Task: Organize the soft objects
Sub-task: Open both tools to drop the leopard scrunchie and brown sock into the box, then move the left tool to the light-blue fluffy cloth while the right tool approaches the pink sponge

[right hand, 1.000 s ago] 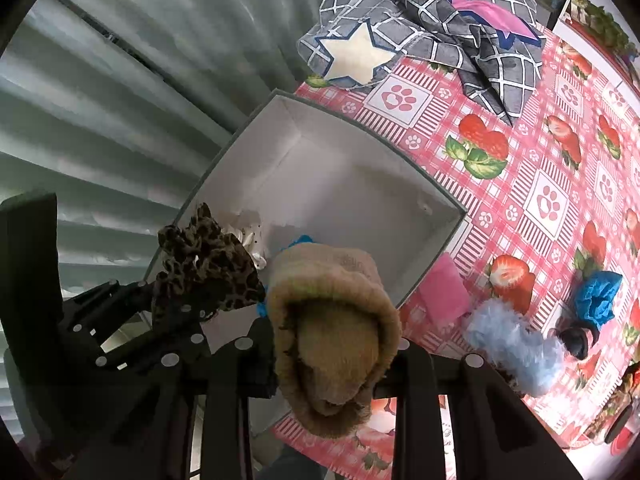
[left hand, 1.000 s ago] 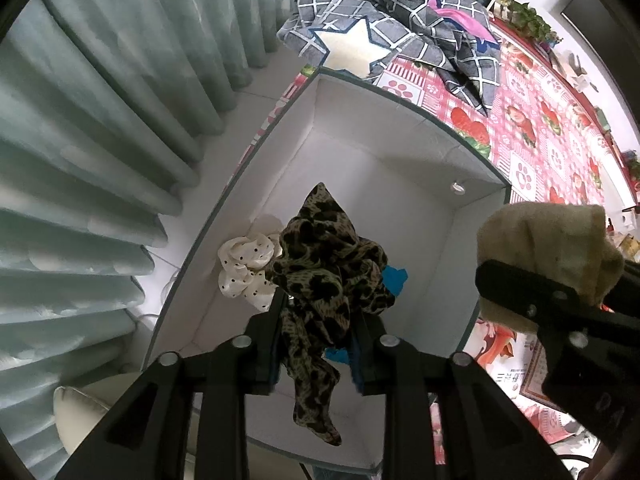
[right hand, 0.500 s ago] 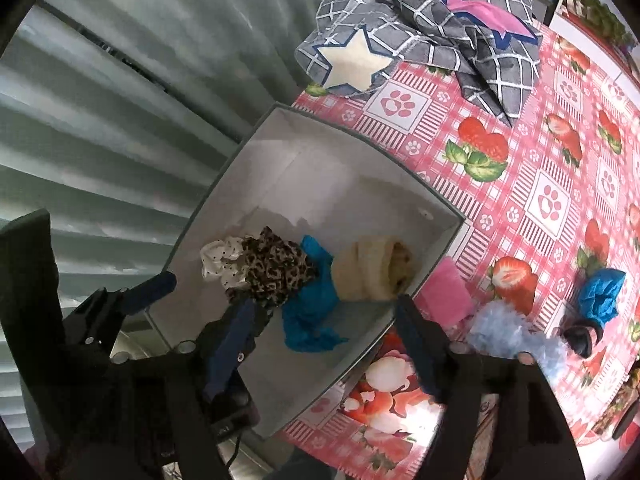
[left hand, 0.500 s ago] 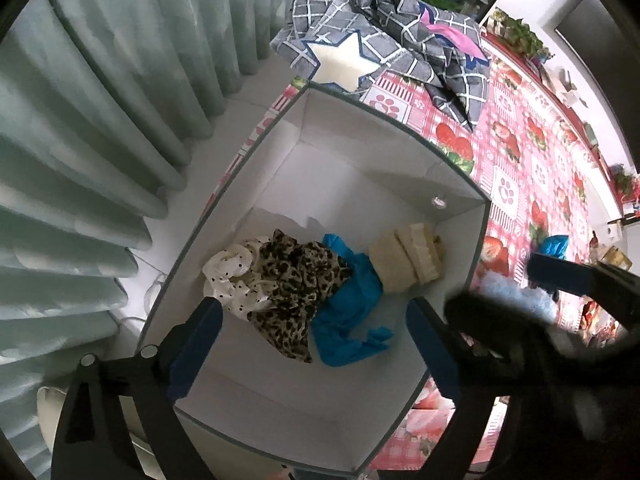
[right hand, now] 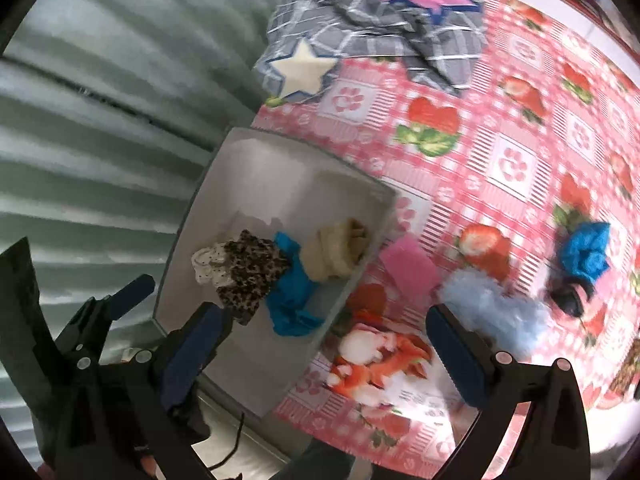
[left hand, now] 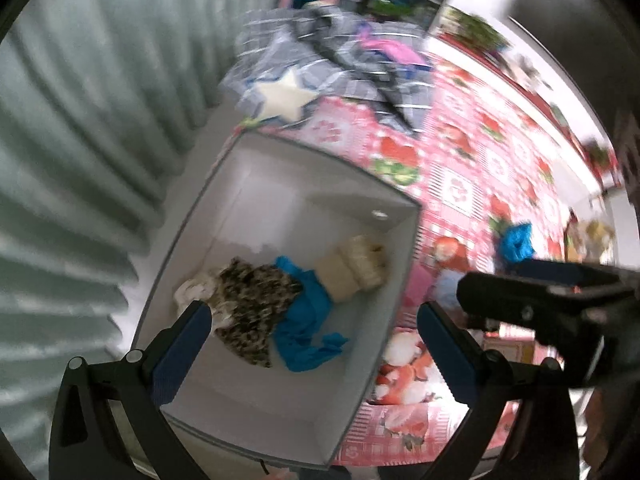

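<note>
- Left tool (left hand: 312, 344) was released, jaws just spread wide, nothing between them; it hung above the white box (left hand: 280, 184).
- Right tool (right hand: 320, 344) was also released, jaws just opened, empty, above the box's near-right rim and the desk (right hand: 500, 128).
- Box sat at the desk's left edge, beside the curtain (right hand: 100, 120).
- Inside the box, in a row: spotted white cloth (right hand: 206, 262), leopard-print cloth (right hand: 250, 270), blue cloth (right hand: 292, 296), beige fuzzy sock (right hand: 336, 252).
- On the desk just right of the box: pink cloth (right hand: 408, 268), then pale blue fluffy item (right hand: 492, 312).
- Further right: bright blue item (right hand: 586, 252) touching a dark item (right hand: 568, 296).
- Grey checked blanket with stars (right hand: 380, 28) lay at the desk's far edge.
- Frames were motion-blurred.
</note>
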`<state>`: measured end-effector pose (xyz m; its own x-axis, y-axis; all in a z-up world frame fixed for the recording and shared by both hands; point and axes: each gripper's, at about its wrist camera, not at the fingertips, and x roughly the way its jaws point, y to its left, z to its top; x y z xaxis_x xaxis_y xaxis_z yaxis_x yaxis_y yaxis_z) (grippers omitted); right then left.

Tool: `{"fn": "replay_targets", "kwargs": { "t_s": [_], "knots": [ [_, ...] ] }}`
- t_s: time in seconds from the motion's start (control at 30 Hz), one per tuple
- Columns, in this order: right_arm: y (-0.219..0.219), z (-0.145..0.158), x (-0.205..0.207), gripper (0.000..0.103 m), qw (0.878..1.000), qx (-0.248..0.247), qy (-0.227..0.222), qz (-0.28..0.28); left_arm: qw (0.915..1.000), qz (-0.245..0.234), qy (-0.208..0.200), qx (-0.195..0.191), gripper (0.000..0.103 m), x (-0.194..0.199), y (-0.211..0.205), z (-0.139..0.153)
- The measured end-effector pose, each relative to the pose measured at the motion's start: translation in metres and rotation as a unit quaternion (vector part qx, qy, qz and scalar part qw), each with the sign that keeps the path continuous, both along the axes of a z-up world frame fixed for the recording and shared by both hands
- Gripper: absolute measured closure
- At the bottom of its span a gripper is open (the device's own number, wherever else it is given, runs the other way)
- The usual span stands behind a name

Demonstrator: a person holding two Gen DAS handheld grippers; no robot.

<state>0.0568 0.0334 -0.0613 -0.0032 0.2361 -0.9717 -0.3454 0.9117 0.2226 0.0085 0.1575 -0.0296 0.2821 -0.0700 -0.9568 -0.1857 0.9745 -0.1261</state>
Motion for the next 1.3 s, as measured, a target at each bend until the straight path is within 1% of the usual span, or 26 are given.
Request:
{"fn": "replay_targets", "kwargs": {
  "t_s": [0.07,0.13,0.2,0.27,0.33,0.4,0.43,0.47,0.5,0.6,0.7,0.77,0.83,0.87,0.93,1.0,1.03,1.1,1.17,1.2,1.23,1.3],
  "knots": [
    [-0.020,0.007,0.003,0.000,1.000,0.004,0.002,-0.019,0.9989,-0.043,-0.006,0.018,0.000,0.004,-0.019,0.005],
    [-0.046,0.016,0.005,0.000,0.999,0.011,0.001,-0.045,0.9934,-0.106,-0.007,0.044,0.000,0.010,-0.048,0.006],
    [-0.072,0.024,0.007,0.000,0.997,0.017,-0.001,-0.070,0.9840,-0.164,-0.008,0.068,0.000,0.015,-0.075,0.005],
    [-0.098,0.033,0.008,0.000,0.995,0.024,-0.006,-0.096,0.9738,-0.211,-0.004,0.085,0.000,0.020,-0.098,0.000],
    [-0.128,0.040,0.007,0.000,0.992,0.030,-0.010,-0.124,0.9651,-0.248,0.008,0.085,0.000,0.028,-0.117,-0.007],
    [-0.154,0.044,0.007,0.000,0.988,0.033,-0.014,-0.151,0.9567,-0.280,0.028,0.073,0.000,0.037,-0.136,-0.018],
    [-0.168,0.046,0.006,0.000,0.985,0.036,-0.015,-0.167,0.9527,-0.293,0.034,0.074,0.000,0.041,-0.144,-0.022],
    [-0.178,0.047,0.006,0.000,0.983,0.037,-0.015,-0.178,0.9487,-0.303,0.038,0.080,0.000,0.045,-0.151,-0.026],
    [-0.192,0.047,0.005,0.000,0.980,0.040,-0.015,-0.193,0.9411,-0.323,0.043,0.091,0.000,0.051,-0.162,-0.032],
    [-0.225,0.045,0.003,0.000,0.973,0.044,-0.010,-0.227,0.9247,-0.362,0.055,0.105,0.000,0.060,-0.187,-0.046],
    [-0.252,0.038,0.000,0.000,0.968,0.041,-0.002,-0.249,0.9047,-0.404,0.073,0.113,0.000,0.074,-0.209,-0.062],
    [-0.267,0.033,-0.002,0.000,0.964,0.044,0.004,-0.262,0.8906,-0.432,0.089,0.109,0.000,0.081,-0.220,-0.072],
    [-0.283,0.028,-0.002,0.000,0.960,0.048,0.011,-0.275,0.8726,-0.463,0.118,0.103,0.000,0.086,-0.231,-0.087],
    [-0.288,0.026,-0.002,0.000,0.959,0.049,0.014,-0.280,0.8611,-0.479,0.134,0.103,0.000,0.087,-0.235,-0.095],
    [-0.300,0.020,-0.001,0.000,0.956,0.050,0.020,-0.289,0.8397,-0.508,0.155,0.114,0.000,0.086,-0.241,-0.107],
    [-0.308,0.016,-0.001,0.000,0.954,0.051,0.025,-0.295,0.8184,-0.534,0.167,0.132,0.000,0.083,-0.246,-0.120],
    [-0.314,0.013,0.000,0.000,0.952,0.052,0.029,-0.299,0.8108,-0.543,0.173,0.136,0.000,0.082,-0.247,-0.124],
    [-0.321,0.007,0.002,0.000,0.950,0.052,0.035,-0.305,0.7997,-0.555,0.183,0.138,0.000,0.081,-0.252,-0.134],
    [-0.328,0.000,0.003,0.000,0.949,0.053,0.042,-0.309,0.7983,-0.555,0.191,0.135,0.000,0.082,-0.256,-0.143],
    [-0.332,-0.004,0.004,0.000,0.948,0.052,0.046,-0.312,0.8003,-0.552,0.194,0.133,0.000,0.084,-0.259,-0.147],
    [-0.335,-0.009,0.005,0.000,0.947,0.051,0.050,-0.314,0.8005,-0.550,0.196,0.136,0.001,0.084,-0.260,-0.152],
    [-0.338,-0.016,0.007,0.000,0.946,0.051,0.057,-0.316,0.7970,-0.550,0.195,0.156,0.000,0.085,-0.262,-0.162]
  ]
}}
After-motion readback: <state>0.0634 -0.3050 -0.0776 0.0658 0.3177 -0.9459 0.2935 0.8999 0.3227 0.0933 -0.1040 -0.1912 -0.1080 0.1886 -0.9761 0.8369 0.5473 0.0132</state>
